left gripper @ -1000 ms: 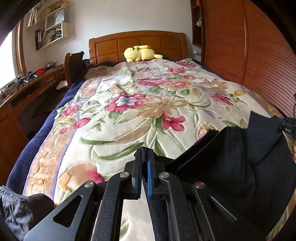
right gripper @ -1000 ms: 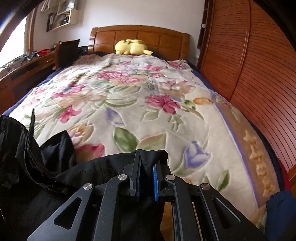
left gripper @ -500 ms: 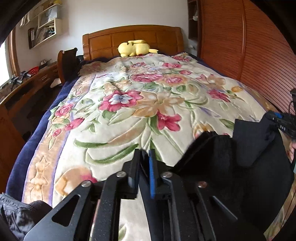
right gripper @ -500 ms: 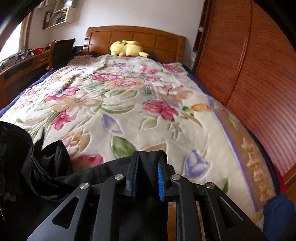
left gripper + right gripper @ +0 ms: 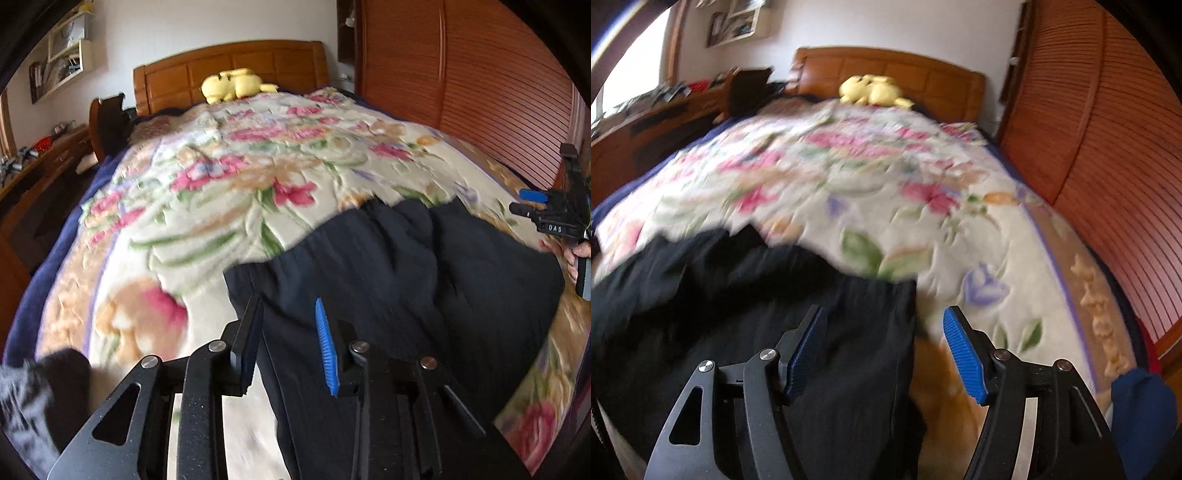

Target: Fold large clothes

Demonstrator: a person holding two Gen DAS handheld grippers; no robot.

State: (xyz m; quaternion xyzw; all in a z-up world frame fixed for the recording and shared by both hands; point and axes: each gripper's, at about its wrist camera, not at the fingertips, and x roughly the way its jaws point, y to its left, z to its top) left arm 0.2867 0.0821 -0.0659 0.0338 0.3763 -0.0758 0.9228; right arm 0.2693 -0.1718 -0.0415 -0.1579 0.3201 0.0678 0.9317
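We are letting go of the black garment (image 5: 406, 280), which is lying crumpled at the foot of the bed (image 5: 229, 206), toward six o'clock. Our left hand-held gripper (image 5: 286, 339) is opening over its edge, pads clear of the cloth; our right hand-held gripper (image 5: 882, 350) is opening too, gripping nothing. We are judging the folding barely begun: smoothing and every fold are remaining.

Both claws (image 5: 286, 317) (image 5: 886, 325) opening, unclamped
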